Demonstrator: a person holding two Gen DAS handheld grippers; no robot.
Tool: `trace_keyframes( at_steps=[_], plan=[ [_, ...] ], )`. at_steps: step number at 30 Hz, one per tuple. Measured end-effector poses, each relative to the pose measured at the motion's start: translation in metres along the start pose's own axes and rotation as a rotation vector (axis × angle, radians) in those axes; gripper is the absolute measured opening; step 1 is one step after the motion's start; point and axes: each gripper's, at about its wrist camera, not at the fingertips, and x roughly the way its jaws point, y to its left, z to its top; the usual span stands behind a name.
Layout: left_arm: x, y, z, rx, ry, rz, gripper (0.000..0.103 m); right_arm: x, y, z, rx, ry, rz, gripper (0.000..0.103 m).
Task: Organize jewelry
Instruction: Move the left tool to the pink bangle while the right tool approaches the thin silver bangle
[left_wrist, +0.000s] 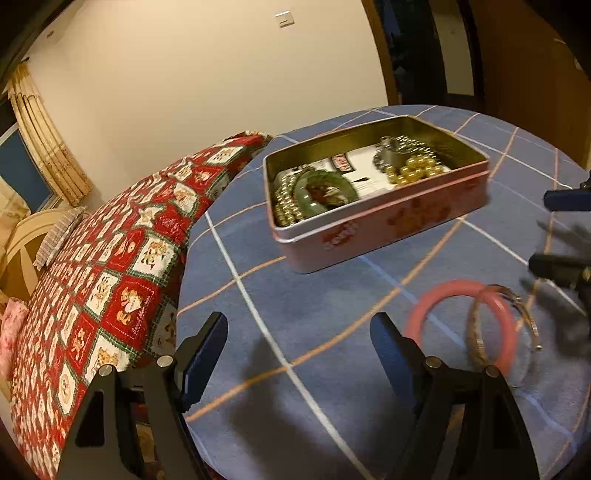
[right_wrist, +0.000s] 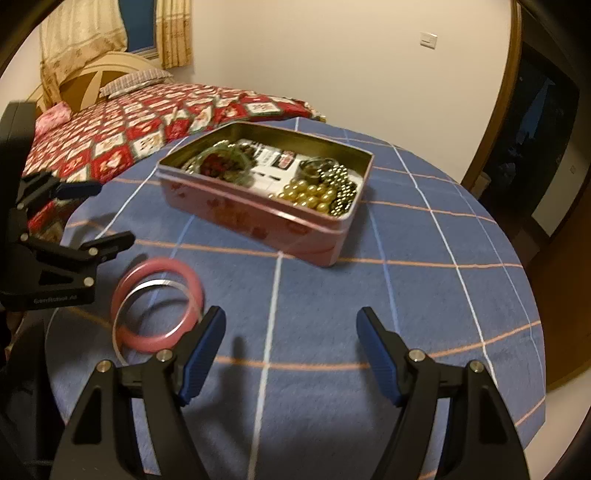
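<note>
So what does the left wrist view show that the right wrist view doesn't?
Only the left wrist view shows the left tongs head-on, open over bare cloth. Only the right wrist view shows the right tongs head-on, open, and the whole left tool from the side. Both show the pink tin holding beads, the pink bangle overlapping a thin metal bangle, and the bed.

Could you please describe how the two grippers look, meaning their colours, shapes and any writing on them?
Both look alike. The left gripper and the right gripper each have black triangular arms with cut-out holes, round silver pins at the joints, and two flat blue ribbed fingers. In the right wrist view, the left gripper's black body carries small pale lettering, too blurred to read. No cables, hands or sleeves are visible.
</note>
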Motion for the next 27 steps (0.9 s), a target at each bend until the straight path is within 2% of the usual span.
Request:
trace_keyframes(
  at_steps=[6, 10, 13, 16, 19, 23, 27],
  plan=[
    [-0.007, -0.02, 0.001, 0.04, -0.008, -0.034, 0.08, -0.007, 0.008, -0.006, -0.022, -0.001, 0.013, 0.077],
    [0.003, -0.031, -0.004, 0.071, 0.023, -0.031, 0.08, -0.001, 0.018, -0.008, -0.055, 0.021, 0.035, 0.079],
    [0.004, -0.03, -0.005, 0.08, 0.002, -0.013, 0.083, 0.004, 0.028, -0.009, -0.093, 0.035, 0.045, 0.079],
    [0.007, -0.024, -0.005, 0.089, -0.001, 0.026, 0.085, 0.012, 0.032, -0.01, -0.115, 0.059, 0.013, 0.079],
    [0.012, -0.009, -0.006, 0.069, 0.012, 0.058, 0.085, 0.015, 0.019, -0.01, -0.075, 0.073, -0.025, 0.08],
    [0.015, 0.009, -0.007, 0.005, 0.015, 0.042, 0.085, 0.016, -0.009, -0.01, -0.005, 0.095, -0.101, 0.081],
    [0.018, 0.007, -0.009, -0.007, 0.016, 0.036, 0.085, 0.013, -0.023, -0.01, 0.038, 0.1, -0.148, 0.081]
  ],
)
